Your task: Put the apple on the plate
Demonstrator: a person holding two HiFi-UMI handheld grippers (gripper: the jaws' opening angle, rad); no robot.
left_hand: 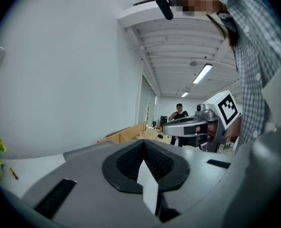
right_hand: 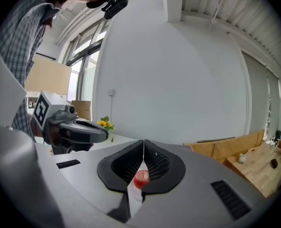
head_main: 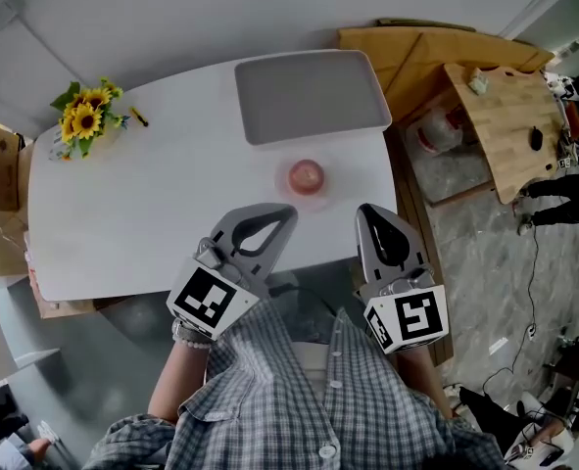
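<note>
The apple (head_main: 306, 174) sits on the white counter (head_main: 152, 204), a little to the right of the middle. A pale round patch (head_main: 285, 186) shows under it and around it. I cannot tell if that is a small clear plate. Just past the apple lies a gray tray (head_main: 269, 116) with nothing on it. The two are close but do not touch.

The left tool (head_main: 285, 213) hangs over the near edge of the counter. Its jaws are closed tight, tip against tip, with nothing between them. It is near the apple but not touching it.

The right tool (head_main: 367, 210) is beside it, a little to the right of the apple. Its jaws are pressed together too and hold nothing. In the right gripper view the apple peeks through the small gap low between the jaws — it is out on the counter, past the tips.

A bunch of sunflowers (head_main: 83, 116) stands at the far left corner of the counter. A wooden table (head_main: 505, 125) stands off to the right. The person's checked shirt (head_main: 299, 399) fills the bottom of the head view.
</note>
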